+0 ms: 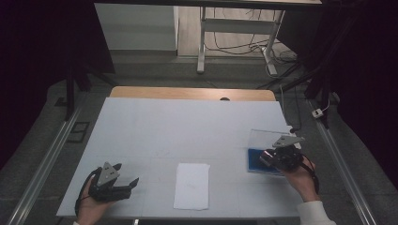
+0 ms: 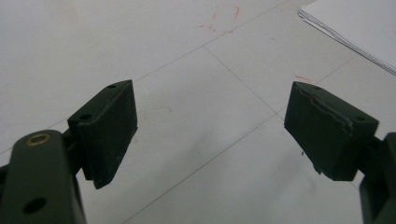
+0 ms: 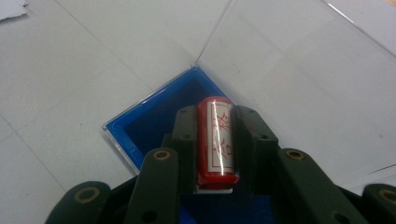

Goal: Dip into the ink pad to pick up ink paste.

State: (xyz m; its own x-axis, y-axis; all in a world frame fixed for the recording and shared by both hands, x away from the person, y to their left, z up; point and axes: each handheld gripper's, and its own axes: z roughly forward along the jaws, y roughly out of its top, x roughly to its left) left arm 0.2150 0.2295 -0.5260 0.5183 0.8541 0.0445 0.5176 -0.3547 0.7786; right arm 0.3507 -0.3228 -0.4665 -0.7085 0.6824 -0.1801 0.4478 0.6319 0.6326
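My right gripper (image 3: pixel 215 122) is shut on a red cylindrical stamp (image 3: pixel 215 140) with white characters down its side. It holds the stamp just above a blue ink pad (image 3: pixel 154 121) in a clear case whose lid (image 3: pixel 299 70) stands open. In the high view the right gripper (image 1: pixel 270 159) sits at the table's right over the blue pad (image 1: pixel 256 158). My left gripper (image 1: pixel 127 183) rests near the front left of the table, open, with nothing between its jaws. Its two black pads (image 2: pixel 109 126) stand wide apart over the white table top.
A white sheet of paper (image 1: pixel 191 185) lies at the front middle of the white table (image 1: pixel 187 126); its corner (image 2: pixel 355 28) shows in the left gripper view. Beyond the table stand desk legs (image 1: pixel 202 42) and cables on the floor.
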